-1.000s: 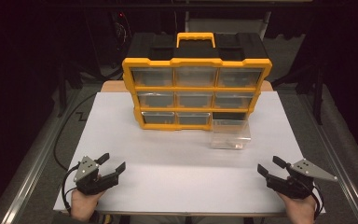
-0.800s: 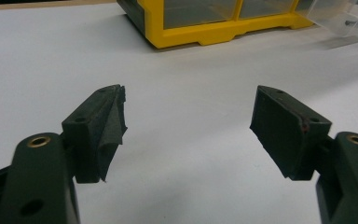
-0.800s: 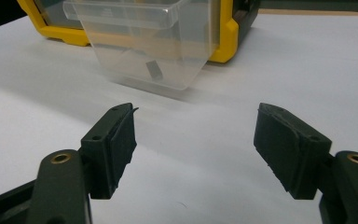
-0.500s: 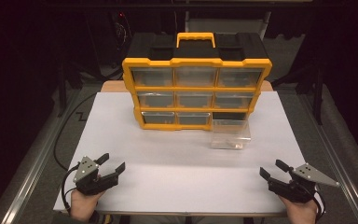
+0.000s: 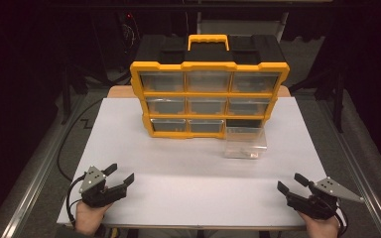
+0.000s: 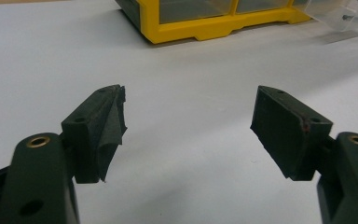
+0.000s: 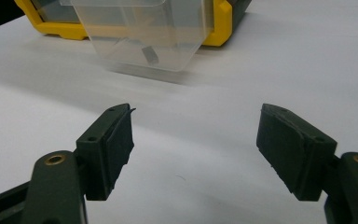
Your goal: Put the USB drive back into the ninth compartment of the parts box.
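Observation:
A yellow and black organizer (image 5: 208, 84) with clear drawers stands at the back middle of the white table (image 5: 178, 163). One clear drawer (image 5: 245, 143) lies pulled out on the table in front of the organizer's empty bottom-right slot, with a small dark part (image 7: 150, 55) inside it. My left gripper (image 5: 120, 174) rests open at the front left corner, nothing between its jaws. My right gripper (image 5: 291, 183) rests open at the front right corner, pointing toward the clear drawer (image 7: 144, 32). The left gripper view shows the organizer's base (image 6: 214, 21) far ahead.
A black cable (image 5: 64, 148) runs along the floor left of the table. Metal rails (image 5: 34, 173) flank the table on both sides. A wide stretch of white tabletop lies between the grippers and the organizer.
My right gripper has shifted slightly toward the table's front edge. The left gripper, organizer and drawer have stayed put.

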Available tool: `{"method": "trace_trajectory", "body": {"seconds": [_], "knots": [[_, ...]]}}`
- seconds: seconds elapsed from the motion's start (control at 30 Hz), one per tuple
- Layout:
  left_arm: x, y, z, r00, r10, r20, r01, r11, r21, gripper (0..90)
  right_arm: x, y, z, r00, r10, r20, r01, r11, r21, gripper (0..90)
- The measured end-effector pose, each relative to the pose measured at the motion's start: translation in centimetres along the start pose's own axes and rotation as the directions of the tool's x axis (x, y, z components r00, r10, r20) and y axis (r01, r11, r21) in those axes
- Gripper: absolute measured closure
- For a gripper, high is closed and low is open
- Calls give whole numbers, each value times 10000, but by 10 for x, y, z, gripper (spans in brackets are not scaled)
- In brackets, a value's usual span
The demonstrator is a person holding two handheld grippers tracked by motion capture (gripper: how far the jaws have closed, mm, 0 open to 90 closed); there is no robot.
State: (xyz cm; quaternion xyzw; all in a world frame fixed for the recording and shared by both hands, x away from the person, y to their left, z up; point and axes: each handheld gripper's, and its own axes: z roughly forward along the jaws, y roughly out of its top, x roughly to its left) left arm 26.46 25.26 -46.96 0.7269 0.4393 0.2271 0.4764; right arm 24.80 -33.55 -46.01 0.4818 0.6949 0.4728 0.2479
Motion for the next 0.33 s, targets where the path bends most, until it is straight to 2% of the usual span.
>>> {"method": "trace_trajectory", "body": {"seconds": [0.13,0.33], "knots": [[0,0,0,10000,-7,-7,7,10000,-42,265,1,0,2,9998,-180,3,180,9998,127,276],[0,0,0,10000,-7,-2,7,10000,-63,266,1,0,2,9998,-179,7,179,9998,73,276]]}}
